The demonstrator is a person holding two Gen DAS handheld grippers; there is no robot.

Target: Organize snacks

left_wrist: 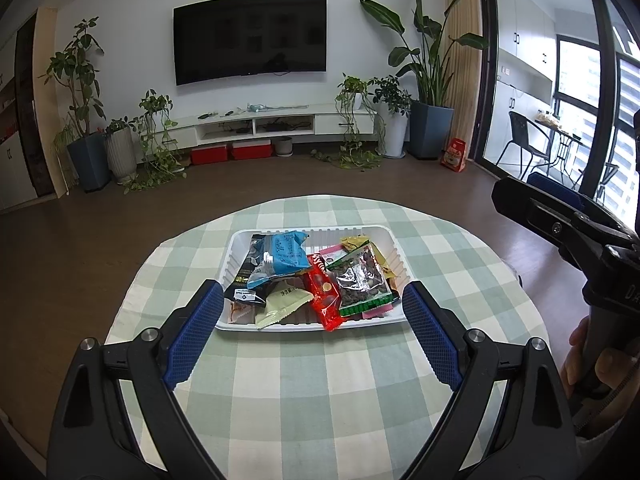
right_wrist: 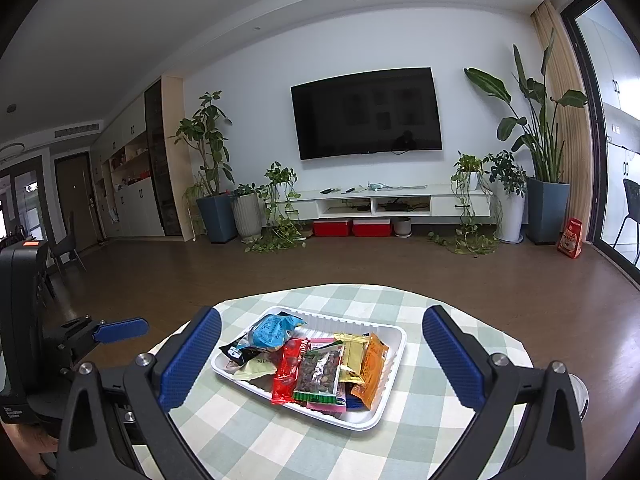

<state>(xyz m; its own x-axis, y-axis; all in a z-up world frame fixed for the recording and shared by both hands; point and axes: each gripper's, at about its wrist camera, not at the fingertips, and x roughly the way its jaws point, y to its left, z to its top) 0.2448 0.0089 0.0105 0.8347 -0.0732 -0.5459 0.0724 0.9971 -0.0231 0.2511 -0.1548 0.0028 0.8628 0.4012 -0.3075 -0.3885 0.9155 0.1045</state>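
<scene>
A white ribbed tray (left_wrist: 236, 240) holds several snack packets on the green-checked tablecloth (left_wrist: 320, 380). In it lie a blue packet (left_wrist: 280, 258), a red packet (left_wrist: 324, 296), a clear packet of dark nuts (left_wrist: 362, 284) and a pale packet (left_wrist: 280, 306). My left gripper (left_wrist: 312, 300) is open and empty, above the tray's near edge. The tray (right_wrist: 394, 360) also shows in the right wrist view, with the blue packet (right_wrist: 272, 332), the red packet (right_wrist: 288, 372) and an orange packet (right_wrist: 374, 368). My right gripper (right_wrist: 320, 332) is open and empty, above the tray.
The right gripper's body (left_wrist: 560, 220) shows at the right of the left wrist view; the left gripper's finger (right_wrist: 120, 330) shows at the left of the right wrist view. Beyond the round table are wood floor, a TV (left_wrist: 250, 38), a low cabinet and potted plants.
</scene>
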